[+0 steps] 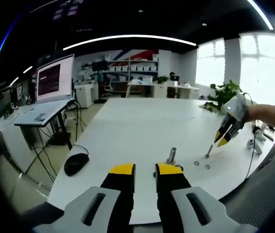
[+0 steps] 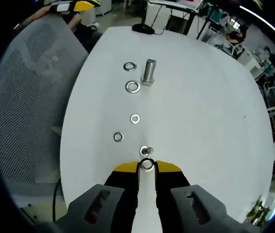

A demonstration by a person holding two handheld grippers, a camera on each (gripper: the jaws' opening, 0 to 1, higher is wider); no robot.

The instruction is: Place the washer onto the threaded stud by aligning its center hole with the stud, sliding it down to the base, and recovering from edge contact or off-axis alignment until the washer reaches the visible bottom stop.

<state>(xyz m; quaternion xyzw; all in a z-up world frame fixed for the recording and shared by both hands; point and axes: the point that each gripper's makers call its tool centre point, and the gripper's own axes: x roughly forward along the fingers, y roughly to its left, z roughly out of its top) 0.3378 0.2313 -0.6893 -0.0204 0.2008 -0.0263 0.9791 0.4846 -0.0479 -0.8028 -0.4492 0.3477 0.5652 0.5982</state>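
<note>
In the left gripper view, the left hand-held gripper [image 1: 145, 170] rises from the bottom with its yellow-tipped black jaws parted by a narrow gap and nothing between them, hovering at the near edge of the white oval tabletop [image 1: 142, 121]. Just beyond its tips a large upright silver threaded bolt [image 1: 171, 156] stands on the tabletop, and farther right a thin silver threaded stud [image 1: 209, 151] stands with two small silver washers lying near its foot. The right hand-held gripper [image 1: 224, 137] hangs tilted above that stud, held by a person's forearm, and whether its jaws hold anything cannot be told from here. A black computer mouse [image 1: 76, 163] lies at the left edge. In the right gripper view, the right hand-held gripper [image 2: 147, 167] pinches a small silver washer [image 2: 147, 165] at its yellow tips, directly above the thin stud [image 2: 147, 151], seen end-on just past the tips. Four loose silver washers [image 2: 135, 118] lie in a line across the tabletop [image 2: 205, 111] toward the large bolt [image 2: 150, 72], beside a grey mesh chair back [image 2: 35, 92].
</note>
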